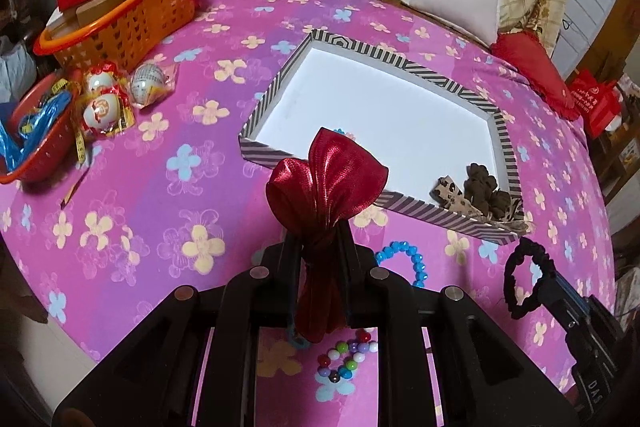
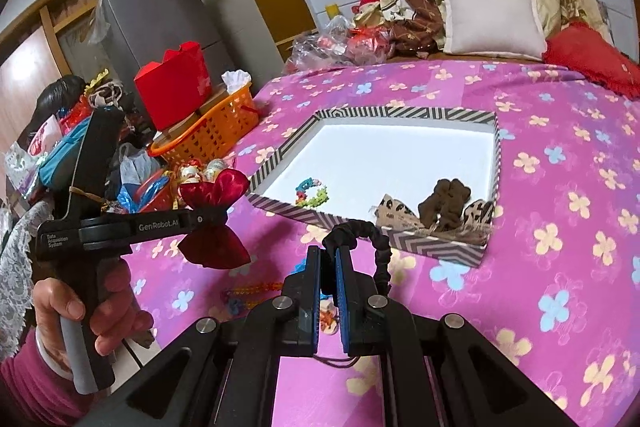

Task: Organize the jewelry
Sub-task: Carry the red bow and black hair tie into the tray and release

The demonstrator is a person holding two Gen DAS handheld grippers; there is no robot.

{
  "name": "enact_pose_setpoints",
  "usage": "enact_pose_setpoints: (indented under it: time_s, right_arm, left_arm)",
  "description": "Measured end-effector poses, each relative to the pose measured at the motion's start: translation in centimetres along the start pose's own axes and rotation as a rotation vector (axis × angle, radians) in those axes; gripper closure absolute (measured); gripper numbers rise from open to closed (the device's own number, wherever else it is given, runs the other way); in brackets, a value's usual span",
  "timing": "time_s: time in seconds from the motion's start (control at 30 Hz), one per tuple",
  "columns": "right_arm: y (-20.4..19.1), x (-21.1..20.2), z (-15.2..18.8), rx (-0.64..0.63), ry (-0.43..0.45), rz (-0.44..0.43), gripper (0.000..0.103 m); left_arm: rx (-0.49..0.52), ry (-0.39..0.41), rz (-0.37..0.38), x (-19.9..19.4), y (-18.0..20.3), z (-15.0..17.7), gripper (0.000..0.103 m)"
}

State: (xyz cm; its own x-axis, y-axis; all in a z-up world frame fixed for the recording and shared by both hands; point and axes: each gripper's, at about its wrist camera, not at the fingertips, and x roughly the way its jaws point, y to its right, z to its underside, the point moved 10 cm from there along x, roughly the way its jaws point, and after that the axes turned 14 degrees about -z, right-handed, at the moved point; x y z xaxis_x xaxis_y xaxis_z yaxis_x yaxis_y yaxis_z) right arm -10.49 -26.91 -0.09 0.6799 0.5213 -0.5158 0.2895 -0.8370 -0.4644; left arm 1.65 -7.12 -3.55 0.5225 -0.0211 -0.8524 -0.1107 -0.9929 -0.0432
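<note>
Clamped at its knot in the left gripper [image 1: 318, 259], red bow [image 1: 326, 183] lifted lower centre, black scrunchie [image 2: 366, 239] pinched in the right gripper [image 2: 328, 281], both poised near the striped box [image 2: 280, 163] for dropping in.

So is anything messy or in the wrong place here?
A bit. The striped box already holds a leopard bow and a colourful bracelet, but a blue bead bracelet and a multicoloured bead bracelet lie loose on the pink cloth outside it. Nothing looks broken.
</note>
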Motion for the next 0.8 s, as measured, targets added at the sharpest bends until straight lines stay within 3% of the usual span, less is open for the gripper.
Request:
enact_pose_setpoints:
  time_s: [0.57, 0.8]
  right_arm:
    - [1.5, 1.5, -3.7, -0.039, -0.005, 0.029, 0.096]
    - [2.8, 3.6, -6.1, -0.065, -0.015, 0.036, 0.096]
  left_arm:
    - [0.022, 0.017, -0.014, 1.2, 1.3, -2.6, 0.088]
    - [0.01, 0.01, 0.023, 2.4, 2.8, -5.2, 0.088]
